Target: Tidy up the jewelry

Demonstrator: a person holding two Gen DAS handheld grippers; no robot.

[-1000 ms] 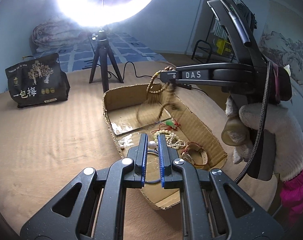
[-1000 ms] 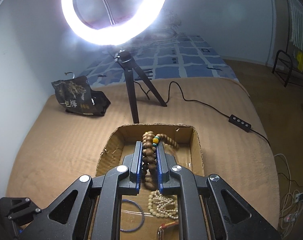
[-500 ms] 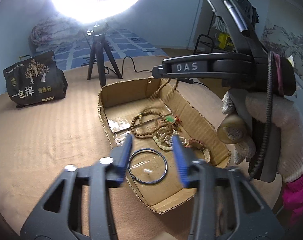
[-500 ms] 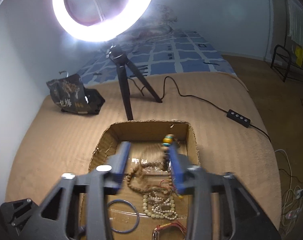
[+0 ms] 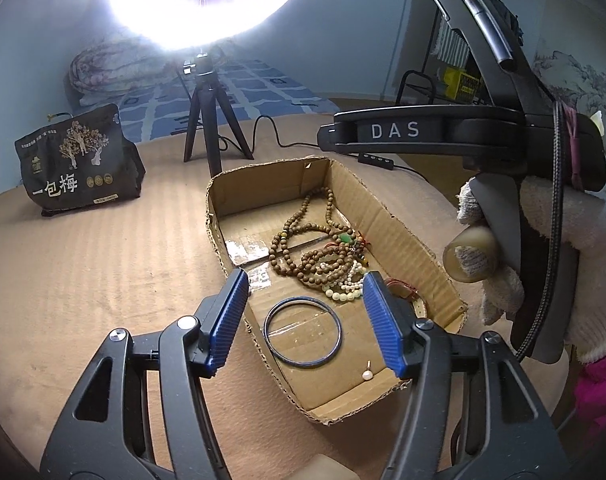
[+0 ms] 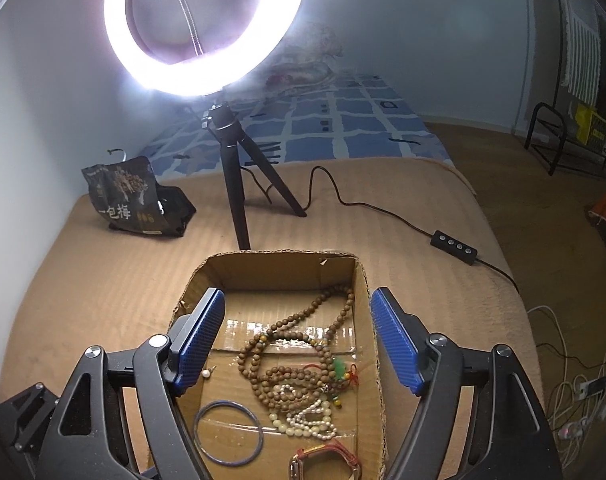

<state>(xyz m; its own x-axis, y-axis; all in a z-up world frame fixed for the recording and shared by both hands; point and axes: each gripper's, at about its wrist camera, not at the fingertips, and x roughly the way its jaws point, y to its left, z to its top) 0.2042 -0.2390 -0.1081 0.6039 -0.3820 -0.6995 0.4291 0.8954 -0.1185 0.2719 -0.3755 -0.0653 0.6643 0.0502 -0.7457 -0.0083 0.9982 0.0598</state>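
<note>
An open cardboard box [image 5: 395, 224] [image 6: 207, 280] on the tan bed holds the jewelry. A long brown bead necklace [image 5: 303, 256] [image 6: 291, 360] lies coiled in it, over a pale bead bracelet [image 5: 345, 290] [image 6: 303, 420]. A blue bangle [image 5: 301, 332] [image 6: 227, 431], a pearl earring [image 5: 367, 375] [image 6: 205, 374] and a red-strap watch [image 5: 403, 292] [image 6: 323, 460] lie nearby. My left gripper [image 5: 305, 320] is open and empty above the box's near end. My right gripper [image 6: 295, 340] is open and empty above the box; its body [image 5: 423, 132] shows in the left wrist view.
A ring light on a black tripod [image 5: 207, 120] [image 6: 235, 184] stands behind the box, its cable and switch [image 6: 453, 246] trailing right. A black snack bag [image 5: 75, 160] [image 6: 135, 200] sits at the back left. The bed edge drops to the floor on the right.
Both grippers opened. The right one let the brown bead necklace fall into the box; the left one released the pearl earring, which now lies by the bangle.
</note>
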